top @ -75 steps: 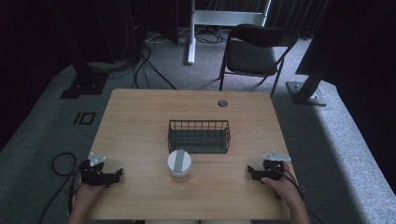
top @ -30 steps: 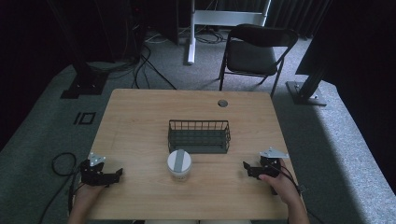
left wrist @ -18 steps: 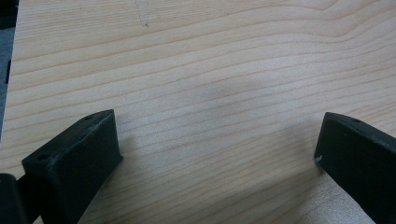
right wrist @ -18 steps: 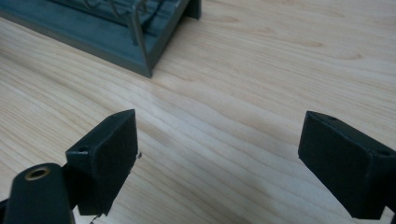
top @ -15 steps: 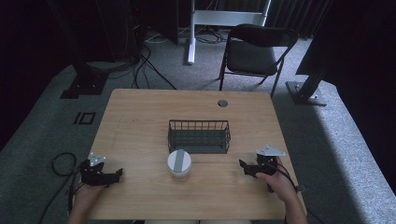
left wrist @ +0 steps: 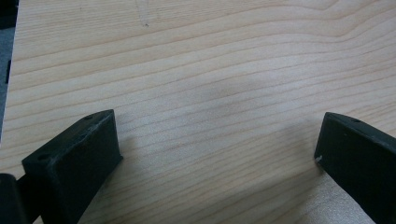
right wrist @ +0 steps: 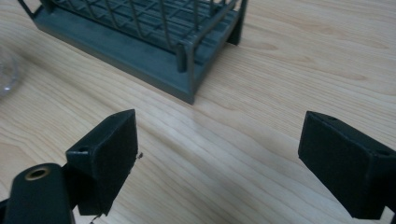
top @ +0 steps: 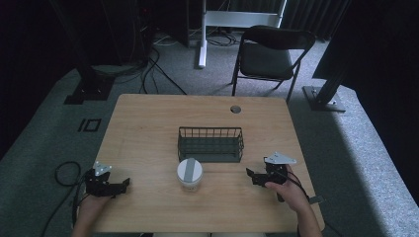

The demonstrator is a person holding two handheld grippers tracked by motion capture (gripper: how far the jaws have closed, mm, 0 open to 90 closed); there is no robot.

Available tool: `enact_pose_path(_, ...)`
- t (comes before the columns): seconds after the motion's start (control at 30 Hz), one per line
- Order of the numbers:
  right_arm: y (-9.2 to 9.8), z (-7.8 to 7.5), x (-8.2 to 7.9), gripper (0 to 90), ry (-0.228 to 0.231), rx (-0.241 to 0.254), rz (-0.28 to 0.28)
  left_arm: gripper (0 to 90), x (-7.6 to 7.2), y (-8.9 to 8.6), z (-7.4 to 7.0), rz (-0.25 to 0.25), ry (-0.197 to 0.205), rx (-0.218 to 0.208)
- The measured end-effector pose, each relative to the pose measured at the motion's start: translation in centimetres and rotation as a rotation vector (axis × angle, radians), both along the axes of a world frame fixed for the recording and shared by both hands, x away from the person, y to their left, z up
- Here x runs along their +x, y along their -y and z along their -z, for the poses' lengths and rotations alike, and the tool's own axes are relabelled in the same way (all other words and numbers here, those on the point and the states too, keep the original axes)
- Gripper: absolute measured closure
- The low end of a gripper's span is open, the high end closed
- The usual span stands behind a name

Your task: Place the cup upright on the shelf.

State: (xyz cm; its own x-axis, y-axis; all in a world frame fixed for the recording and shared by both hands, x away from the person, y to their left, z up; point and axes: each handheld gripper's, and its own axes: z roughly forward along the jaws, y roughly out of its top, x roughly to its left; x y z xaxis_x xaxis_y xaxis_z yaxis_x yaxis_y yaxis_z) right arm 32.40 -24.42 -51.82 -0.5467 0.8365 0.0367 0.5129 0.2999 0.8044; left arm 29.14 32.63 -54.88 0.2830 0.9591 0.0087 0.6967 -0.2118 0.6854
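**Right gripper on the way to the cup**

Clearly, the work is at its first step: the approach. In the high view a white cup (top: 189, 174) with a grey band over its lid stands upright on the table (top: 148, 123), just in front of the wire basket (top: 211, 143) and apart from it. Nothing is held.

The right gripper (top: 253, 175) hovers to the right of the cup, near but not touching, and its fingers point toward it. In the right gripper view the fingers (right wrist: 106, 158) are spread wide with bare wood between them; the corner of the basket (right wrist: 187, 70) lies ahead, and at the far left edge a pale round blur may be the cup, though I cannot tell for sure.

The left gripper (top: 123, 183) rests near the left front corner of the table, well apart from the cup. Its fingers (left wrist: 74, 158) are also wide apart over bare wood.

I judge that the next move asks the right gripper to travel left, keeping the fingers open, until the cup stands between them, and then to close gently on its wall. The basket is close behind, so the path should stay in front of it.
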Motion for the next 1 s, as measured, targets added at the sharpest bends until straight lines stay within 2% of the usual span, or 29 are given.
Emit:
enact_pose_path(0.67,-2.9,-0.3,-0.4,11.8,0.016,0.025,-0.105,0.2,0.0,0.0,0.0,0.0,0.0,0.0)
enact_pose_path(1.0,-5.4,-0.5,-1.1,11.8,0.025,0.036,-0.208,0.1,0.0,0.0,0.0,0.0,0.0,0.0)
